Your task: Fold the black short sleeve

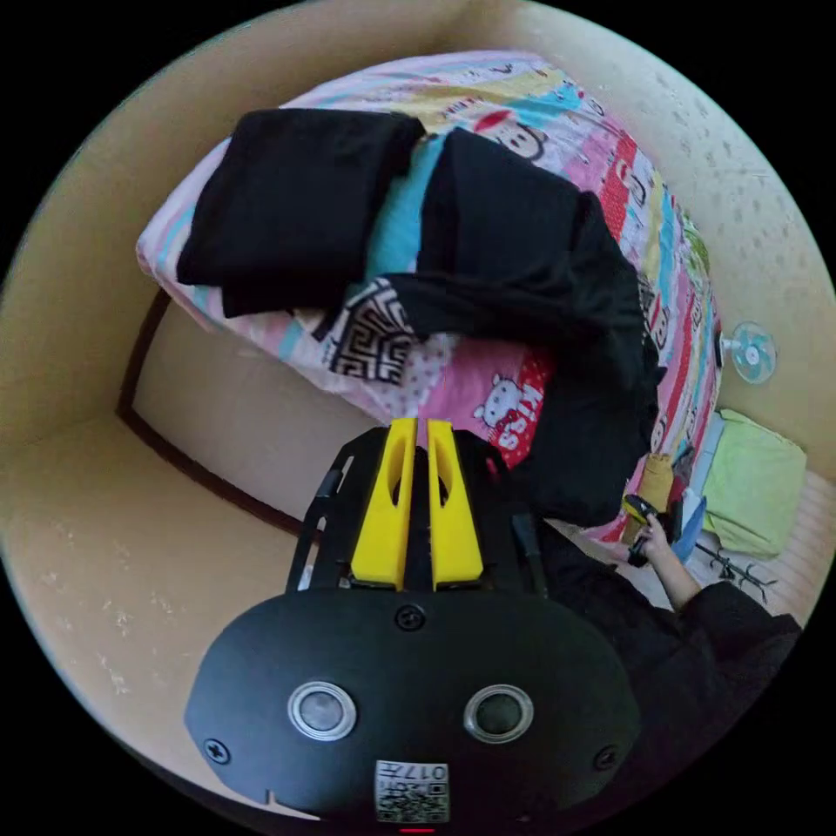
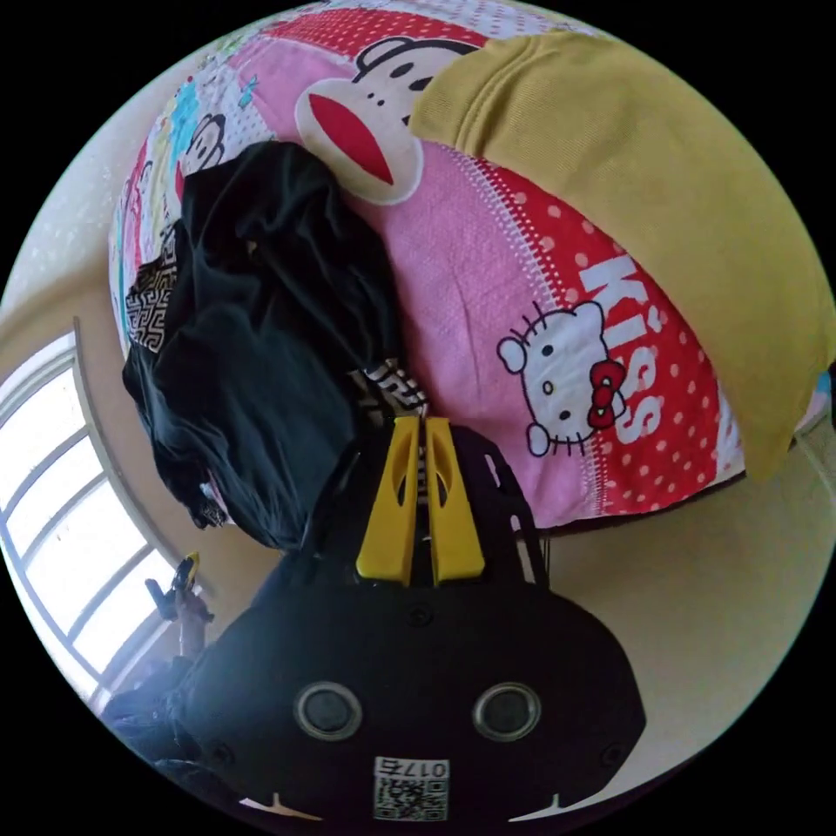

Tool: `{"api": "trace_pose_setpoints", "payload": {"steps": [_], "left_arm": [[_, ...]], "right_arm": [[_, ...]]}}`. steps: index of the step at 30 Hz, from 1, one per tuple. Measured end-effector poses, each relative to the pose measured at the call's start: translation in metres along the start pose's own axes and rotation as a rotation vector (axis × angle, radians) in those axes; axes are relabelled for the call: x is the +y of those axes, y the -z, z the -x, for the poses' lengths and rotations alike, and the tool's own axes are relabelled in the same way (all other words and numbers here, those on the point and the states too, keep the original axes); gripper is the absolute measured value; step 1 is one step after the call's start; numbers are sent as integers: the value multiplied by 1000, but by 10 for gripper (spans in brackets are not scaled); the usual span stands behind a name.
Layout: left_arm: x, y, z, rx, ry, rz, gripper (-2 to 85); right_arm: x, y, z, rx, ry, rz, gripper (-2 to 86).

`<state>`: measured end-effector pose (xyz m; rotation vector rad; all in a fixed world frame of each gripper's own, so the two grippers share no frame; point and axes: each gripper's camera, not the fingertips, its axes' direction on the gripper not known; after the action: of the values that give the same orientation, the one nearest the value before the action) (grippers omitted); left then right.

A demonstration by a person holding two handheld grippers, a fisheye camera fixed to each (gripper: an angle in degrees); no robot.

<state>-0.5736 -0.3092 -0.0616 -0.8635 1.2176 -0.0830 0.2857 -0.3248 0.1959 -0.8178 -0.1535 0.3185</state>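
A crumpled black short sleeve (image 1: 531, 279) lies across the cartoon-print bed sheet (image 1: 610, 165), one end hanging over the bed's edge. A black-and-white patterned cloth (image 1: 374, 335) pokes out beside it. My left gripper (image 1: 416, 427) is held high above the bed, jaws shut with nothing between them. In the right gripper view the same black garment (image 2: 261, 348) sits left of my right gripper (image 2: 416, 425), whose jaws are shut and empty just short of the patterned cloth (image 2: 392, 387). A hand holds the right gripper (image 1: 640, 512) near the hanging end.
A folded black garment (image 1: 296, 209) rests at the far end of the bed. A yellow garment (image 2: 653, 218) lies on the sheet (image 2: 488, 287). Green fabric (image 1: 753, 483) and a small fan (image 1: 751, 351) are beside the bed. A window (image 2: 78, 522) is behind the left gripper (image 2: 178, 576).
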Motion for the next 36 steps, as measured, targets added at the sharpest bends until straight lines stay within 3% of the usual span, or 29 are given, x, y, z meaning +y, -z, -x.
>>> {"api": "trace_pose_setpoints", "payload": {"steps": [2, 4, 6, 9, 11, 13, 16, 21, 24, 26, 31, 34, 36], "left_arm": [[6, -15, -32, -19, -109, 8, 7], [6, -31, -59, -15, -187, 44, 13], [6, -44, -80, 35, -231, 63, 39], [1, -54, -83, 90, -218, 78, 81], [-2, -62, -77, 110, -205, 105, 99], [-4, -71, -69, 95, -194, 133, 105], [-10, -88, -59, 47, -202, 187, 113], [-24, -82, -54, -21, -221, 285, 71], [-17, -63, -53, 13, -315, 397, 44], [-3, -41, -46, 41, -366, 374, 41], [25, -36, 13, 135, -115, 423, 46], [32, -48, 43, 209, 13, 474, 68], [20, -25, 74, 265, 110, 391, 86]], "right_arm": [[-1, 45, 0, 126, 88, -28, 27], [10, 129, -2, 299, 214, -187, 25], [27, 193, -20, 416, 175, -366, 29], [56, 254, -66, 369, 88, -559, 55], [60, 242, -82, 240, 156, -500, 80], [56, 182, -87, 53, 299, -305, 97], [50, 79, -84, -75, 378, -29, 108], [58, -13, -76, -291, 443, 217, 67], [79, 0, -70, -166, 507, 197, 44], [96, 15, -77, -127, 524, 188, 39], [133, 11, -129, 76, 453, 278, 31], [139, -1, -150, 96, 353, 322, 29], [142, 1, -152, 74, 320, 306, 28]]}}
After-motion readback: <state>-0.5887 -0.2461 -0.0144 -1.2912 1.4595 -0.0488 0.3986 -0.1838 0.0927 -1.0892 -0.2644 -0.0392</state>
